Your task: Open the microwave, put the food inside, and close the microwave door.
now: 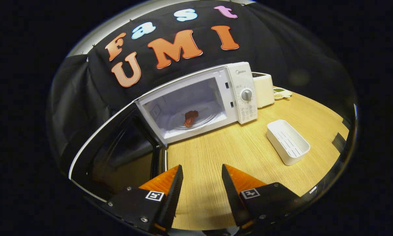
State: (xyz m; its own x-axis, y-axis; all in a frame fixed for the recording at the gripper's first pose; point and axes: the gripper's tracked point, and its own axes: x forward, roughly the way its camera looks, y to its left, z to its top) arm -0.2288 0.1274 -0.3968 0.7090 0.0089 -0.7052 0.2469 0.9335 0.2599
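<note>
A white microwave (pixel 242 95) stands on the wooden table beyond my fingers, its dark glass door (pixel 118 147) swung wide open to the left. On the glass turntable inside lies a reddish-brown piece of food (pixel 190 118). My gripper (pixel 202 170) hovers over the table in front of the microwave, open, with nothing between its fingers. The left finger is close to the lower edge of the open door.
An empty white rectangular tray (pixel 288 141) sits on the wooden table (pixel 222 147) ahead to the right. A white toaster-like box (pixel 263 89) stands right of the microwave, with a small dish of bits (pixel 281 93) behind it.
</note>
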